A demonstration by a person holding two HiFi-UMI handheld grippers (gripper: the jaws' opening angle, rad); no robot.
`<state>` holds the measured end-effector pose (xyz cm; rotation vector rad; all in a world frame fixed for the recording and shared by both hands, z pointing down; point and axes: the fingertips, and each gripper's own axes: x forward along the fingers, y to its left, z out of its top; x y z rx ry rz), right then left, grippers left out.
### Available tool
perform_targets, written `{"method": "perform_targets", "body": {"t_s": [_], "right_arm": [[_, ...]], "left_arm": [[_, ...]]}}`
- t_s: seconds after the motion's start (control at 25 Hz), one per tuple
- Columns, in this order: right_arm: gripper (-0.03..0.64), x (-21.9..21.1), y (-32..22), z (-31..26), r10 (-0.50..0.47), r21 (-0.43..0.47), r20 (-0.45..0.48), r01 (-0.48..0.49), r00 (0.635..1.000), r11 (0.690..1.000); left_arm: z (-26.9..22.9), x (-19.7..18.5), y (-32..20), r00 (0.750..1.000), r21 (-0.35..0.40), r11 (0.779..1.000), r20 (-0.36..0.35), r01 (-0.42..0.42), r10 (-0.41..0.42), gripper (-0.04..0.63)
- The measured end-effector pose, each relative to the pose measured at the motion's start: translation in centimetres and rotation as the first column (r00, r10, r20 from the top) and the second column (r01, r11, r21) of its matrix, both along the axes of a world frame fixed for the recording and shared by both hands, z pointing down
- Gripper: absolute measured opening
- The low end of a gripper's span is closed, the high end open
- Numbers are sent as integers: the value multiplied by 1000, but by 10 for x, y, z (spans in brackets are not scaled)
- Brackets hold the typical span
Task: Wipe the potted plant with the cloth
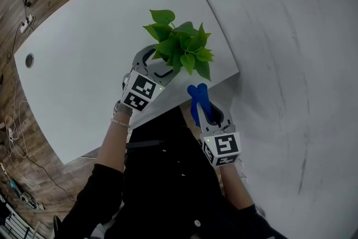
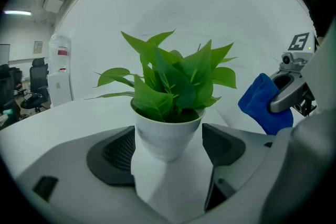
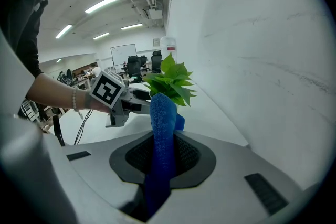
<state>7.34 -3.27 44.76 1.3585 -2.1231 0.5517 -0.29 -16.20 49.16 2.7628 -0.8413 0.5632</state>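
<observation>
Blue cloth (image 3: 160, 128) is pinched in the right tongs (image 3: 163, 160), its tip just short of the potted plant (image 1: 182, 47) ahead at the counter (image 1: 84, 64) corner; left tongs (image 2: 169, 150) stand spread either side of the pot (image 2: 165, 131)

plant (image 1: 180, 47): bright green leaves. pot (image 2: 167, 134): plain white. cloth (image 1: 198, 99): solid blue. table (image 1: 84, 64): white, no pattern. wall (image 1: 296, 64) on the right: white, faint grey streaks. left gripper (image 1: 155, 62) and right gripper (image 1: 210, 113): grey shells, black mesh pads (image 2: 116, 155). cubes (image 1: 140, 92): black-and-white square markers. floor (image 1: 17, 103) far left: brown wood planks. sleeve (image 1: 95, 198): black. bracelet (image 1: 120, 122): white beads.
</observation>
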Motion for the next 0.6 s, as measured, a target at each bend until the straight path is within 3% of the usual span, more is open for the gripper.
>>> {"method": "perform_targets", "body": {"t_s": [0.6], "right_arm": [[89,13,-27,20,-7,-34,63,9,998,999]], "left_arm": [[9,4,-4,997,16,997,27,76,-77,385]]}}
